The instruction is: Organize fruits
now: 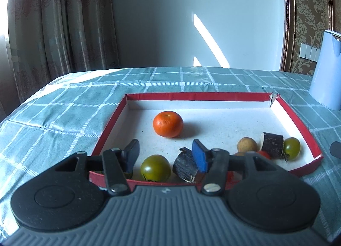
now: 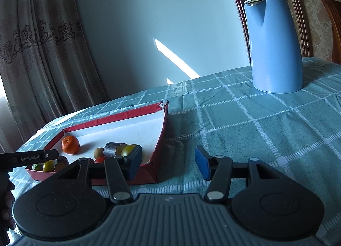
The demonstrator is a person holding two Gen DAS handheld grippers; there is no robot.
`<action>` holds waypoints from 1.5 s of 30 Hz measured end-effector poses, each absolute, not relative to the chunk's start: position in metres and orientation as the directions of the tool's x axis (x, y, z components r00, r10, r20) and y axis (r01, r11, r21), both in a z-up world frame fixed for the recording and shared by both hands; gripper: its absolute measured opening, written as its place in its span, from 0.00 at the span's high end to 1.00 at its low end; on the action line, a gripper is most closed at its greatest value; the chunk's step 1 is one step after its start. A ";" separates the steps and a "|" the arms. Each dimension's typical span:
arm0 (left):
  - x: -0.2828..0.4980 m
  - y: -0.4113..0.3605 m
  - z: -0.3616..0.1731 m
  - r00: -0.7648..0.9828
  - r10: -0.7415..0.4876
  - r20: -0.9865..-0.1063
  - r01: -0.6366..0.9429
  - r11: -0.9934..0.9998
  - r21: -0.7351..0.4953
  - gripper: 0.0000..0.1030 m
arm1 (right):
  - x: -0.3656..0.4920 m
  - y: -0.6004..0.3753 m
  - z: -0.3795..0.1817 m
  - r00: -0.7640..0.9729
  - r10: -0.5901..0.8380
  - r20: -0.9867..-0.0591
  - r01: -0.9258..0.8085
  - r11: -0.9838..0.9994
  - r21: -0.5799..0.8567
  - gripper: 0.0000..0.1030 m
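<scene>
From the left wrist, the left claw [image 1: 166,156] stands spread over the near rim of the red tray [image 1: 191,96], pinching nothing; a green tomato [image 1: 155,168] and a dark cut chunk [image 1: 185,166] lie in the tray between its pads. An orange [image 1: 168,127] sits further in, toward the tray's far wall. At the tray's right side a tan round fruit [image 1: 247,144], another dark chunk [image 1: 271,144] and a second green tomato [image 1: 291,147] cluster; a red fruit beside them is partly hidden. From the right wrist, the right claw [image 2: 168,161] hangs spread and empty over the checked surface [image 2: 266,130] just right of the tray, with a blue jug [image 2: 275,43] well beyond.
</scene>
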State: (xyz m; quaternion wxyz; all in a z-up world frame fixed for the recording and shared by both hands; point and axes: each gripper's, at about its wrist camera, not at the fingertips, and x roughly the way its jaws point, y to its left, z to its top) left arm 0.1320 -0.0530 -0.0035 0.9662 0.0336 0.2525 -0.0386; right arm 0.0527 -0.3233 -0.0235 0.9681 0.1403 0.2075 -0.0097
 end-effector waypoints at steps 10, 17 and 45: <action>0.100 -0.055 -0.003 0.879 -0.066 -0.472 0.112 0.991 0.070 0.20 | 0.052 -0.289 -0.021 0.914 0.064 -0.401 0.041 0.968 0.249 0.48; 0.075 -0.046 -0.006 0.879 -0.071 -0.472 0.112 0.992 0.058 0.10 | 0.055 -0.251 -0.022 0.903 0.068 -0.423 0.030 0.975 0.219 0.48; 0.041 -0.020 -0.012 0.891 -0.007 -0.455 0.055 0.994 0.093 0.00 | 0.060 -0.202 -0.024 0.893 0.109 -0.436 -0.020 0.979 0.204 0.46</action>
